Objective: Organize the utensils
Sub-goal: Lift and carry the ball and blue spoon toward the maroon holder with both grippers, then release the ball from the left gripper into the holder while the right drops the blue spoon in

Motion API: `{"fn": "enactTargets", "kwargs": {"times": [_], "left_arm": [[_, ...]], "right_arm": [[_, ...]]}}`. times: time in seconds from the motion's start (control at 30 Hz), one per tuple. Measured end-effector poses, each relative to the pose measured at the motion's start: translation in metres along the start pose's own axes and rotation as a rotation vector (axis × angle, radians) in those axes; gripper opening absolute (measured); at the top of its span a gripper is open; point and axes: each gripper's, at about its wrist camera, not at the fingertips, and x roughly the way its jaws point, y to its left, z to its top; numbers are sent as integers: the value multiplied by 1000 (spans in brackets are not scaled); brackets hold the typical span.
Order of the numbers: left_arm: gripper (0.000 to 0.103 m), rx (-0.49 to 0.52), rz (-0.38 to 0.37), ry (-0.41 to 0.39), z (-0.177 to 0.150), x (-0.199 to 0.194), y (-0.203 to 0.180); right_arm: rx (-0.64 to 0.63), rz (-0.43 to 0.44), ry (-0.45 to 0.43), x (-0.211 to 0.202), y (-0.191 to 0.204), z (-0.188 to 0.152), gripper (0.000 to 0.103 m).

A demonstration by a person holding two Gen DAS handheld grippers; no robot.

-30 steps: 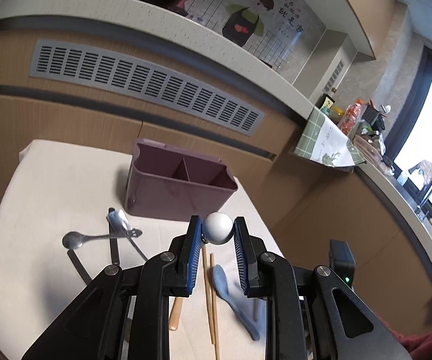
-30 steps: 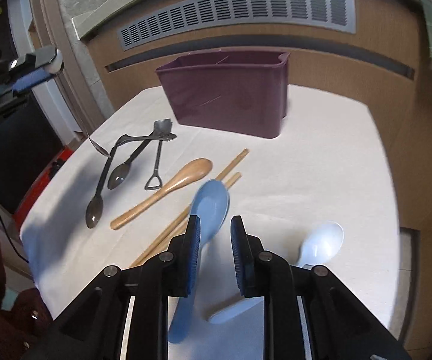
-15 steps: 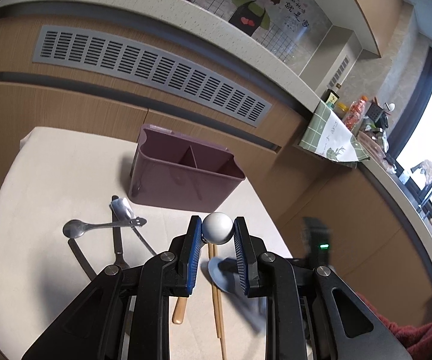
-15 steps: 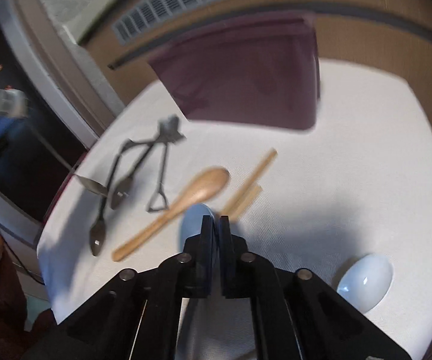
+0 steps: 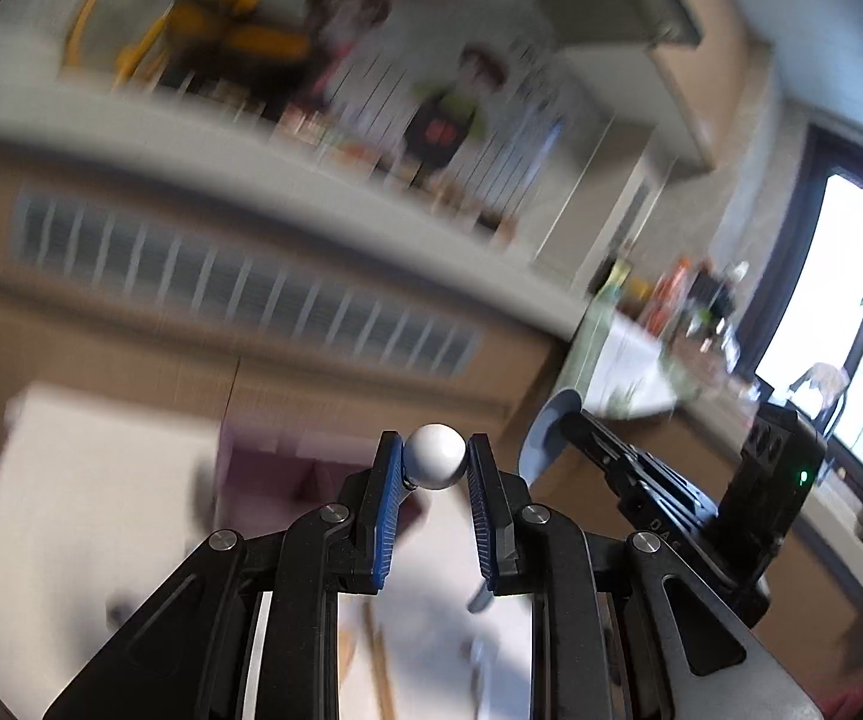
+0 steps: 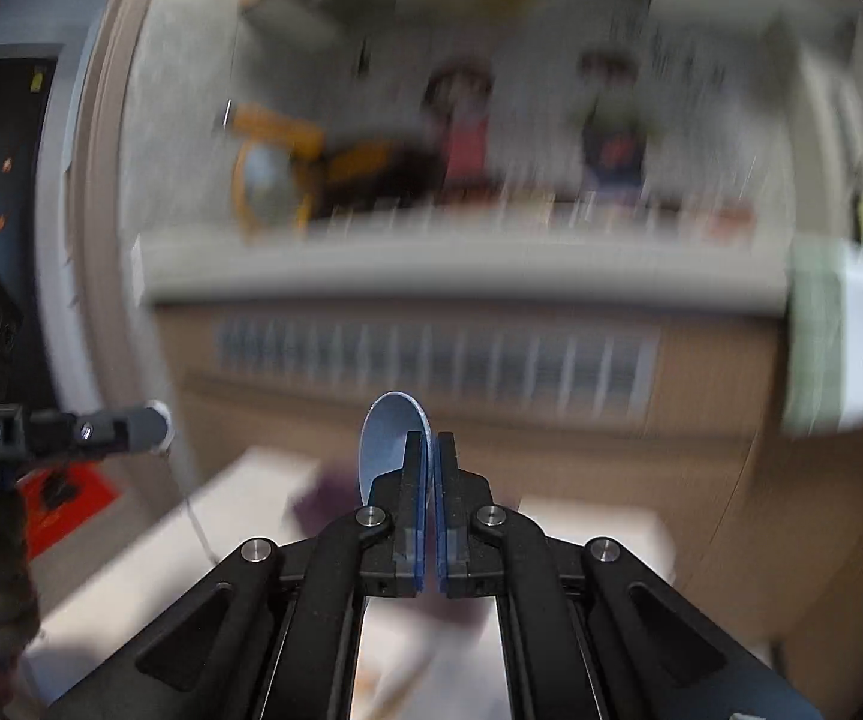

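The right gripper (image 6: 429, 450) has its jaws pinching the blue spoon (image 6: 389, 441), bowl up; held so near its edge, it could twist or slip on the way to the purple caddy (image 5: 287, 480); the left gripper (image 5: 435, 468) clamps a white ball-ended utensil (image 5: 435, 464); blur hides the caddy's compartments and the counter (image 5: 71, 510) items.

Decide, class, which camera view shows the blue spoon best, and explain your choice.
The right wrist view: the blue spoon sits centred and sharp, its bowl rising above the right gripper, which is shut on it. The left wrist view shows only its bowl from the side, at the tip of that gripper, partly hidden.
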Motion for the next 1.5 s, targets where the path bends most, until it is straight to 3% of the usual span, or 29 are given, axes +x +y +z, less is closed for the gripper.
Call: {"fn": "enactTargets", "kwargs": {"times": [0.13, 0.3, 0.57, 0.73, 1.0, 1.13, 1.33, 1.5], "left_arm": [[23, 17, -27, -65, 41, 17, -2], [23, 15, -9, -57, 46, 48, 20], [23, -99, 18, 44, 15, 101, 79], [22, -148, 45, 123, -13, 116, 100], [26, -173, 76, 231, -45, 119, 110], [35, -121, 134, 214, -52, 102, 103], [43, 78, 297, 184, -78, 65, 73], [43, 95, 325, 301, -125, 53, 70]], "right_arm": [[-69, -124, -141, 17, 3, 41, 2], [-74, -171, -143, 59, -1, 42, 2], [-79, -214, -6, 116, -5, -16, 2], [-51, -195, 111, 137, -12, -53, 2], [-19, -130, 211, 134, -10, -84, 5], [22, -110, 206, 118, -16, -83, 7], [26, -64, 210, 61, -16, -86, 15], [55, -15, 347, 27, -21, -120, 16]]}}
